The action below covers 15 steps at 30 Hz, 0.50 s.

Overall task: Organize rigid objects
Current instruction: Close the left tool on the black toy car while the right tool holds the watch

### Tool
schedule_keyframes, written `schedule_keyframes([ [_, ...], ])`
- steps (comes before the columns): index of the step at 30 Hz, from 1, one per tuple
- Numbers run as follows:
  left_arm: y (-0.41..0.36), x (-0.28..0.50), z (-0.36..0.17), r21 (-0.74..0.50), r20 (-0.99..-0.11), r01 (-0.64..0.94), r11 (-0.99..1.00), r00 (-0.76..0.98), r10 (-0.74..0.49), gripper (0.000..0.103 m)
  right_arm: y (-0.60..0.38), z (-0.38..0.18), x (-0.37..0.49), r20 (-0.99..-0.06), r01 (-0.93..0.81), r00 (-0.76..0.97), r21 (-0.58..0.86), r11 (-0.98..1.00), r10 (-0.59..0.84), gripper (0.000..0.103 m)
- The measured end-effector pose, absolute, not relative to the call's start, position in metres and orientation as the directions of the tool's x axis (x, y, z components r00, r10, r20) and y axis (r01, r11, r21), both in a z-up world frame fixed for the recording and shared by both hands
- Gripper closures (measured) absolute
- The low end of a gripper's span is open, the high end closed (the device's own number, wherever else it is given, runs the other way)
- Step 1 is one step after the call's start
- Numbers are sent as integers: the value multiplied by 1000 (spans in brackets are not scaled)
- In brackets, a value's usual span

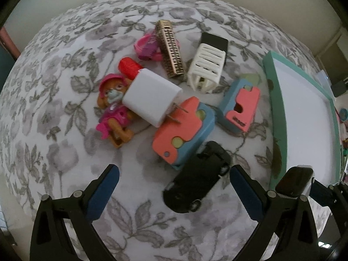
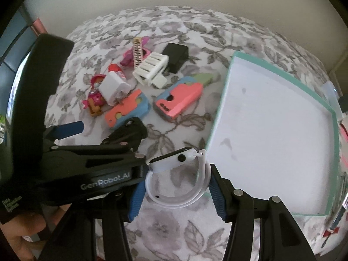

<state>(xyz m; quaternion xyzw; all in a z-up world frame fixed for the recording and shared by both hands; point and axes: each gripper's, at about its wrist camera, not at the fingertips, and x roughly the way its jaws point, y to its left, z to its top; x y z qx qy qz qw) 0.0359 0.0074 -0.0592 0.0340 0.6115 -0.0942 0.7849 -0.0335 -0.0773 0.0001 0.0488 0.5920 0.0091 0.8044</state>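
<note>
White silicone loops between the blue pads of the right gripper (image 2: 176, 193): it holds a white smartwatch (image 2: 177, 174) by its strap, the dark screen tilted up just beyond the fingertips. The watch hangs over the floral cloth on the counter (image 2: 174, 235), right beside the near left edge of a shallow teal-rimmed tray (image 2: 219, 113) with a bare white floor.

To its left the left gripper (image 1: 174, 193) stands wide with nothing pressed between its pads. A black toy car (image 1: 195, 182) lies on the cloth between its fingers, closer to the right one, touching neither as far as I can tell. Just past the car sits a coral-and-blue block (image 1: 184, 130), with the prongs of a white charger plug (image 1: 152, 97) resting on it. A second coral-and-blue piece (image 1: 241, 108) lies nearer the tray. Beyond are a pink-clad dog figurine (image 1: 113, 108), a red cap (image 1: 129, 67), a gold lattice bar (image 1: 170, 50) across a pink item (image 1: 148, 47), and a white slatted piece (image 1: 206, 69) against a black box (image 1: 214, 41).
</note>
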Motion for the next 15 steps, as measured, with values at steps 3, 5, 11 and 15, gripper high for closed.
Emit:
schedule_keyframes([
  [3,5,37,-62,-100,-968,206,973,205,-143,25,-83,-1,-34,-953,54,293,90,994,70,46],
  [5,-1,37,-67,-119,-970,217,969,182,-160,37,-85,-1,-36,-954,62,291,91,994,69,46],
  [11,-6,38,-69,-150,-966,246,958,172,-195,58,-88,-3,-37,-957,66,283,80,995,59,46],
  [15,-6,37,-68,-167,-962,250,954,171,-213,61,-91,-5,-37,-959,73,275,82,994,59,46],
])
